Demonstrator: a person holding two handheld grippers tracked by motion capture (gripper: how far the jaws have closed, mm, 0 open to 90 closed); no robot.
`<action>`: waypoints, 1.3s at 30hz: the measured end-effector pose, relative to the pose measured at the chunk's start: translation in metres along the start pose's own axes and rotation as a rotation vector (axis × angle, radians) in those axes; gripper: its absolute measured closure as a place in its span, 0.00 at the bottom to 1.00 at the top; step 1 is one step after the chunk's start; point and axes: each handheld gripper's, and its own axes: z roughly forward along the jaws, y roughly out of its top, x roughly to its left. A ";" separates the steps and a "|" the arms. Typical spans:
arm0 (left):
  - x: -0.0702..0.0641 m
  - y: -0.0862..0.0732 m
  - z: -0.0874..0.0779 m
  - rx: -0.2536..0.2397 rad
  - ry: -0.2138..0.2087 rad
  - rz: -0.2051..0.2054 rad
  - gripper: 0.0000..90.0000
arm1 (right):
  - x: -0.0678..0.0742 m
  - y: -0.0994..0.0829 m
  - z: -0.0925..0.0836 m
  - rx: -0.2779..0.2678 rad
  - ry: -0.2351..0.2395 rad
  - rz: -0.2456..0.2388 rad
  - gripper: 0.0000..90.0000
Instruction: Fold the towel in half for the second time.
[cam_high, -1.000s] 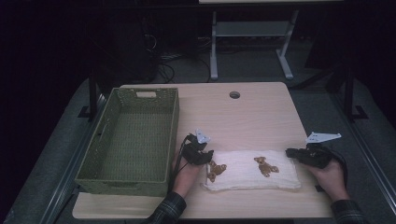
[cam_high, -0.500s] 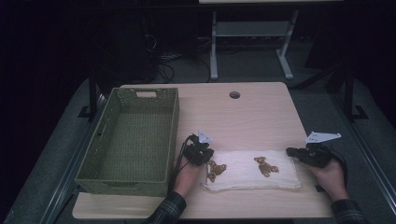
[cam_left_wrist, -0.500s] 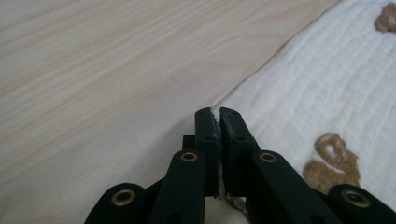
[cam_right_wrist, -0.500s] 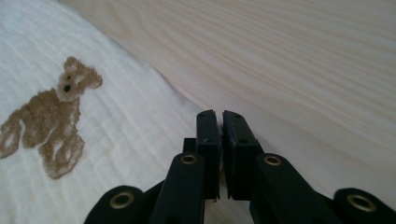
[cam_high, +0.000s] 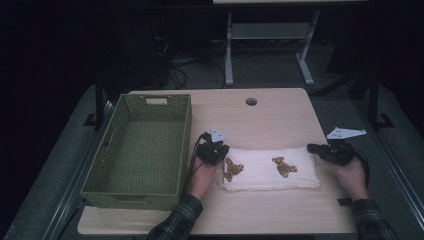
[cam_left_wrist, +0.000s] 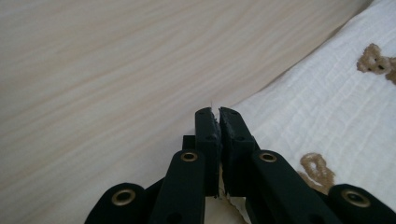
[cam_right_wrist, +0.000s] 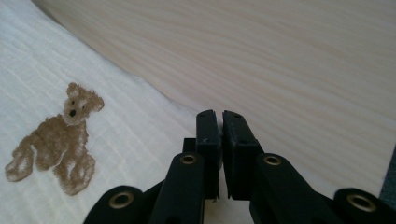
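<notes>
A folded white muslin cloth with little brown teddy bear prints (cam_high: 267, 170) lies flat on the pale wood-grain tabletop (cam_high: 260, 117), toward the near edge and roughly between the person's two hands. The left tongs (cam_high: 220, 151) sit at the cloth's left end, the right tongs (cam_high: 312, 148) at its right end, so each short edge has one.

In the left gripper view the left tongs (cam_left_wrist: 216, 113) are pinched together on the cloth's edge: a sliver of white fabric pokes out between the black jaws, down low and at the tips. They have only just been closing, and the fabric is caught in there now. The cloth (cam_left_wrist: 327, 107) spreads off to the right in that view, with bare tabletop (cam_left_wrist: 102, 70) to the left.

In the right gripper view the right tongs (cam_right_wrist: 215, 114) are together too, right at the cloth's border. A thin pale line shows in the gap, so they look clamped on the edge. One teddy bear print (cam_right_wrist: 56, 137) sits off to the left on the cloth (cam_right_wrist: 116, 140).

A green woven rectangular basket (cam_high: 112, 187) stands just beside the left hand (cam_high: 202, 175), on the left side of the tabletop, apart from the cloth. The right hand (cam_high: 352, 172) rests near the tabletop's right edge.
</notes>
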 end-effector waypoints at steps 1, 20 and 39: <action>0.001 0.002 0.000 -0.010 0.004 -0.004 0.96 | -0.001 0.002 0.001 -0.003 -0.002 0.008 0.95; -0.010 -0.005 -0.019 -0.044 0.010 0.010 0.96 | 0.002 -0.003 -0.017 -0.040 0.013 0.004 0.95; -0.029 -0.023 -0.044 -0.021 -0.001 0.047 0.96 | 0.029 -0.020 -0.039 -0.012 0.021 -0.035 0.95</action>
